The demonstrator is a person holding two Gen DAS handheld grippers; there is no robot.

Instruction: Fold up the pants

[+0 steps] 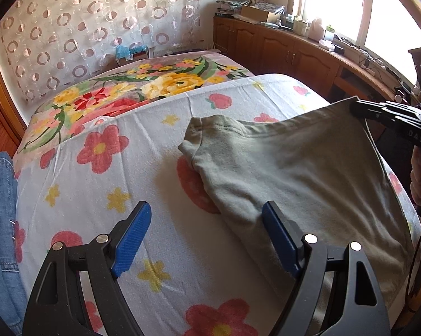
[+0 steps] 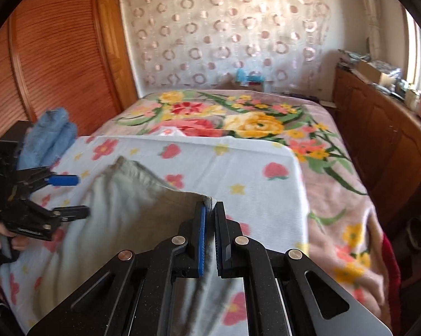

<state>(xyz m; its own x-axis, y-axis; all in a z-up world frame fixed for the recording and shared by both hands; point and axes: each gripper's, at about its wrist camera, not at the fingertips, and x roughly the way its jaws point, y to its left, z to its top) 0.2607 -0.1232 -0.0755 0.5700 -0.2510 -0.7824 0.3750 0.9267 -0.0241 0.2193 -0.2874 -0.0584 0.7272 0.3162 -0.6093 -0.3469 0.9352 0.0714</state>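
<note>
1. Bedroom with a bed [image 1: 104, 184] under a white flowered towel; beyond it, a blanket [image 1: 143, 89] with large yellow and red blooms runs to the far wall, where a curtain [image 1: 78, 19] patterned with rings hangs.
2. Open room lies on the towel's left half and at its far edge – bare cloth there, nothing on it.
3. Pale grey-green pants [image 1: 288, 168] lie on the right half of the towel in the left wrist view, one end bunched toward the middle, the far right corner lifted off the bed.
4. Right gripper [image 2: 209, 210] has its blue pads [image 2: 202, 240] closed tight on that raised corner of the pants, the cloth pinched between them and hanging down from the jaws.
5. Left gripper [image 1: 207, 218] stands wide apart and holds nothing; its right finger sits at the near edge of the pants, its left finger over bare towel.
6. Around the bed – blue denim [image 1: 0, 210] heaped at the left edge, a slatted wooden door [image 2: 50, 56] on the left, and a low wooden cabinet [image 1: 294, 53] along the right under the window, its top crowded with boxes and small items.
</note>
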